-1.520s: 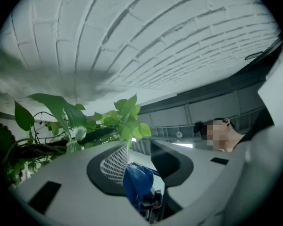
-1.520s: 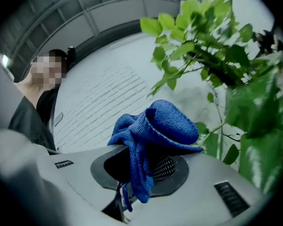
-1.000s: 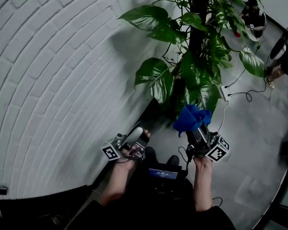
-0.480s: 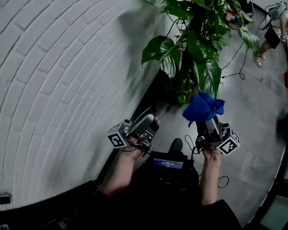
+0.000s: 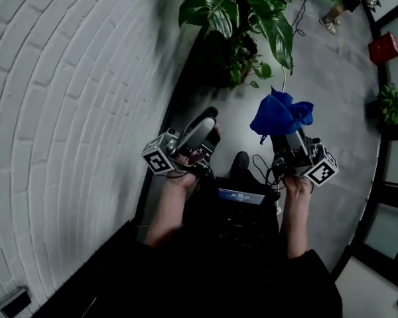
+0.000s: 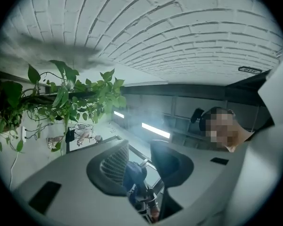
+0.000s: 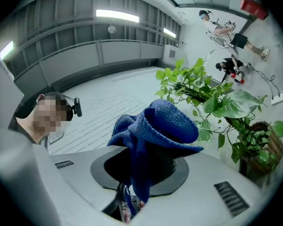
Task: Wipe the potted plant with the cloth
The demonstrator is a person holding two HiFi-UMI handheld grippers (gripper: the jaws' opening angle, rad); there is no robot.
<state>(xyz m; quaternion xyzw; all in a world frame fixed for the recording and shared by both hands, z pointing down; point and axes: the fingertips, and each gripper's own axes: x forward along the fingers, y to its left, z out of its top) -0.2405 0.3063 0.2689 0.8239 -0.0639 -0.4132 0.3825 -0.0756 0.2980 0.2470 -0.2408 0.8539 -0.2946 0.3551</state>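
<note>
**Potted plant (image 5: 242, 18) wipe: cloth loaded, foliage not yet contacted**

**Location of work item**
- Standing on the grey floor (image 5: 331, 98), close against the white brick wall (image 5: 66, 98), at the top of the head view.
- Lying well apart from the left claw and ahead of the right one.
- Spreading broad green leaves (image 5: 278, 42) outward and down, with thinner trailing vines showing in both gripper views.

**Container and contents**
- Pot (image 7: 263, 147) appearing woven and brown in the right gripper view, and sitting in deep shadow in the head view.
- Holding the stems of the plant. Soil and anything else inside not discernible.

**Right claw (image 7: 141, 166)**
- Clamping the blue cloth (image 7: 172, 121) by its lower folds, with the jaws drawn in tight on the fabric.
- Carrying the bulk of the cloth bunched above the tips as a loose pad.
- Judged purpose: presenting a soft face to the leaves while keeping the hard jaw parts behind fabric.
- Touching no leaf in any view.

**Left claw (image 6: 142, 161)**
- Standing partly apart, with a clear gap between the jaws.
- Gripping nothing.
- Judged purpose: being reserved for supporting a leaf from behind during wiping.
</note>
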